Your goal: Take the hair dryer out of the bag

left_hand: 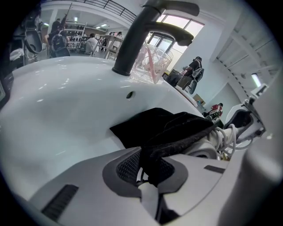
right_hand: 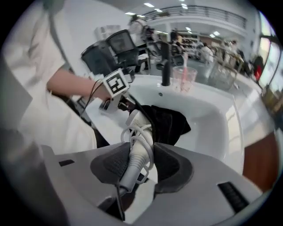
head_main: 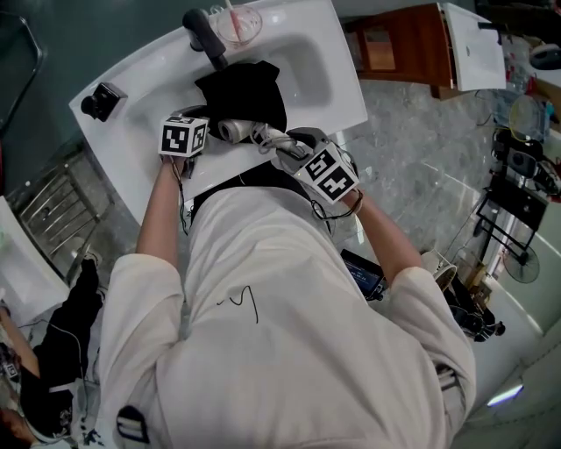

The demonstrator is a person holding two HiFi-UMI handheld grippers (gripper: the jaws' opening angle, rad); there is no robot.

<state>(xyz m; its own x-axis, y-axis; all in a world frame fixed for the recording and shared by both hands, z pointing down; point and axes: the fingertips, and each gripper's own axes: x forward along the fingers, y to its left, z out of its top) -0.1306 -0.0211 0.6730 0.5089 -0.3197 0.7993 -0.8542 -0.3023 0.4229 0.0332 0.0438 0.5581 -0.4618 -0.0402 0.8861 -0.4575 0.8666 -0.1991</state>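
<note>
Inside the white sink (head_main: 333, 79) a black bag (head_main: 250, 96) lies slumped against the near wall. At its mouth sits the white hair dryer (right_hand: 139, 137), cord looped round its handle and the bag's edge draped over its body. A clear cup (head_main: 238, 22) on the rim beside the dark faucet (head_main: 206, 39) holds something pink. The left gripper (left_hand: 148, 170) tilts down, jaws nearly together, pinching the bag's fabric. The right gripper (right_hand: 132, 165) slants down with its jaws clamped on the dryer's handle and cord.
</note>
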